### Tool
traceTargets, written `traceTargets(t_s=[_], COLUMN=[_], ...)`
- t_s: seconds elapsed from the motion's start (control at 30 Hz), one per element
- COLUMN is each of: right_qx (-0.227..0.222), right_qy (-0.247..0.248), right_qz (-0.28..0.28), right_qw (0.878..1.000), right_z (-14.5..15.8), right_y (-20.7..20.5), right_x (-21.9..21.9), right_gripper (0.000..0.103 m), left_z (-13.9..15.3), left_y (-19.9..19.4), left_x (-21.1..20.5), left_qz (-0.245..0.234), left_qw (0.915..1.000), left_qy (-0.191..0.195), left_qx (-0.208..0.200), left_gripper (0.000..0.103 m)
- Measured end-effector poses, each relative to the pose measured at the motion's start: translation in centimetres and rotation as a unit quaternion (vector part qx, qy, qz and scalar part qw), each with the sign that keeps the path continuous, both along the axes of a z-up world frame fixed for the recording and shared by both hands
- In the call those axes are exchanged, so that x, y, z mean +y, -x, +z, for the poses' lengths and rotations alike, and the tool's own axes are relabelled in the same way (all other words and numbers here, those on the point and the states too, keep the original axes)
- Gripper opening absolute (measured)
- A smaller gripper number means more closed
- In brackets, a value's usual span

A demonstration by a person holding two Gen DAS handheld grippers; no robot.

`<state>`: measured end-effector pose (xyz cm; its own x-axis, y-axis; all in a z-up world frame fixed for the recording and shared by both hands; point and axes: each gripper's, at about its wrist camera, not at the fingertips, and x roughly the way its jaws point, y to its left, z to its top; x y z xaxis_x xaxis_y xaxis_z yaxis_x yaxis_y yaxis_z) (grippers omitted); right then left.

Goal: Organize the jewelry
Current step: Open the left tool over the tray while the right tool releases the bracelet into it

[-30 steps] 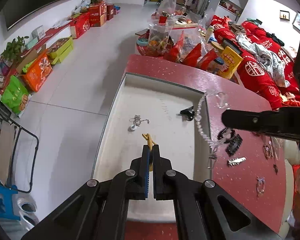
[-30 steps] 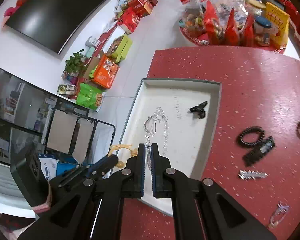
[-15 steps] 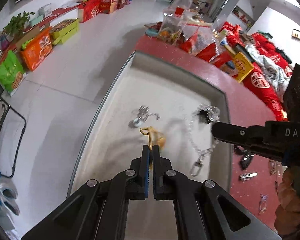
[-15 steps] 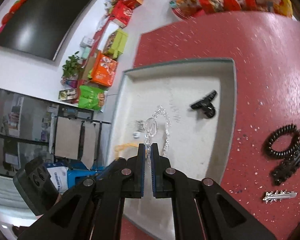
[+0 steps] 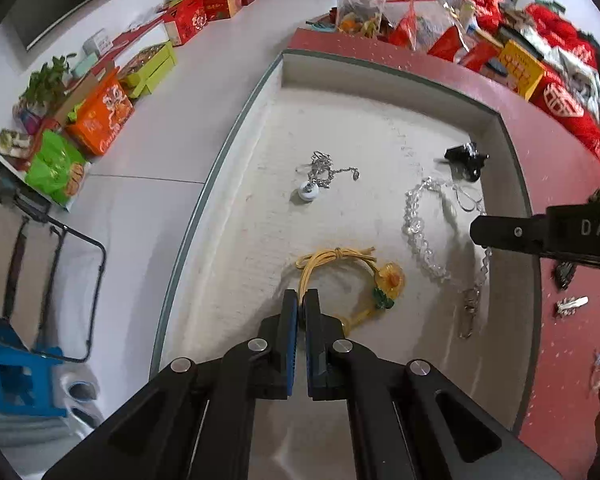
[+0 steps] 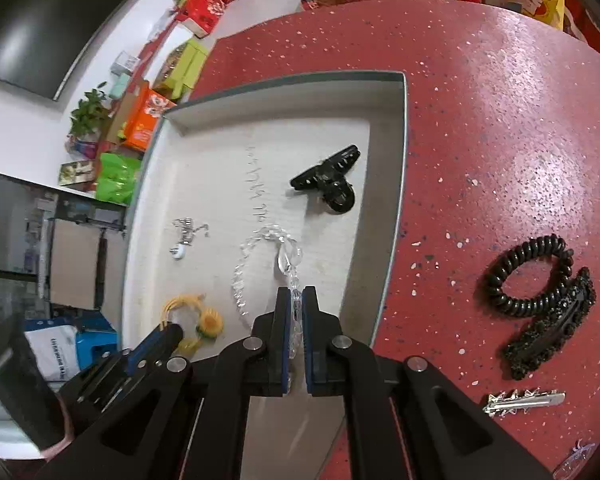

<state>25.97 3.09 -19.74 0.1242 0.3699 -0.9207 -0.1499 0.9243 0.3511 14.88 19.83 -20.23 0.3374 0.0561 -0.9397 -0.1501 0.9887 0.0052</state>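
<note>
Left wrist — tray point(image 5: 496, 120): necklaces, black clip point(image 5: 466, 158).

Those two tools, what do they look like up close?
Both match: the left tool and right tool are matte black, with flat fingers lined in blue pads, angular cut-out arms and round silver bolts. One's side carries white letters "DAS".
</note>
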Motion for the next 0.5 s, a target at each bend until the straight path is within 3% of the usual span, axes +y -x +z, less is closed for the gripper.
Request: traceTargets(t_s=[0.13,0.17,0.23,0.3,0.5], right_qx=[0.002,0.001,-0.010,-0.028,-0.058], right_qy=[0.009,0.010,0.005,0.007,-0.005], right_qz=[-0.001,-0.001,0.000,0.006,0.004], right_qw=[1.000,1.000,1.000,1.000,0.998], right_z=[-0.3,-0.2,0.5,1.5,4.3], right_y=[-0.3,-0.3,-0.2,0.2,1.2], right_x=[0.2,0.2,0.1,0.1,-0.7], right_gripper=[0.011,0.016,0.037,0.044,0.044], left_z=[0.1,0.1,0.2,0.2,0.4], left_y=[0.1,0.2,0.2,0.3,0.3], left_x=[-0.1,-0.1,-0.1,0.0,0.0], left_qz=[-0.002,-0.001,0.000,0.000,-0.002], left_qw=[1.0000,1.0000,0.9999,0.9999,0.9999], left_qy=[-0.006,-0.005,-0.007,-0.009,-0.011], left_qx=[0.007,0.008,0.010,0.012,0.012], left_gripper=[0.004,0.004,0.004,0.004,0.004])
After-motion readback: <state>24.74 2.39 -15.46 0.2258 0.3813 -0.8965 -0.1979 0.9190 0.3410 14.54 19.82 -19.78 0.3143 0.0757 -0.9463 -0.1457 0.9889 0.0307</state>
